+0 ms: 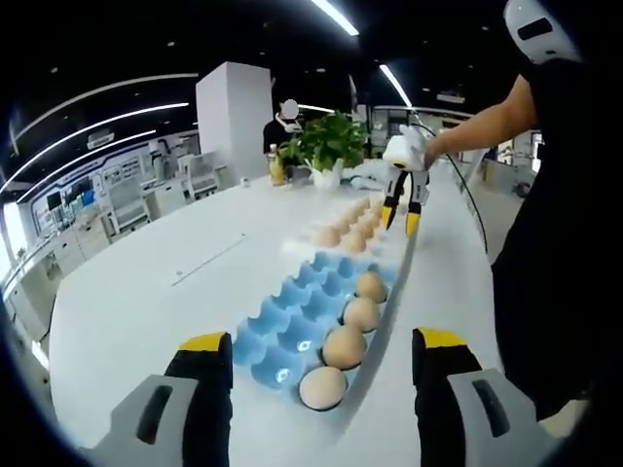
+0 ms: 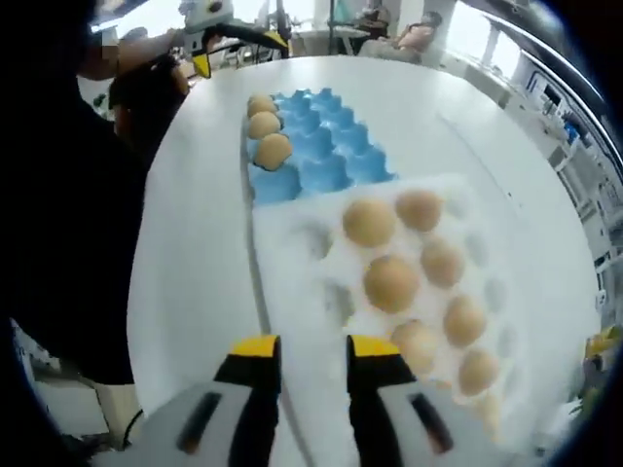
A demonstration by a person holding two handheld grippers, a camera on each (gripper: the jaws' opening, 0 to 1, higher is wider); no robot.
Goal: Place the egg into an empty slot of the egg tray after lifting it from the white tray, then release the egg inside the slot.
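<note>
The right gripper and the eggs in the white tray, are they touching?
Apart. In the right gripper view, the right gripper hangs over the near edge of the white tray, jaws nearly closed and holding nothing; bare tray lies between them and the nearest egg.

Left gripper (image 1: 321, 355): jaws spread wide apart, nothing between them. Right gripper (image 2: 313, 352): jaws set close together with a narrow gap, holding nothing. In the left gripper view, the person's outstretched bare forearm (image 1: 477, 125) carries the right gripper, jaws pointing downward.
</note>
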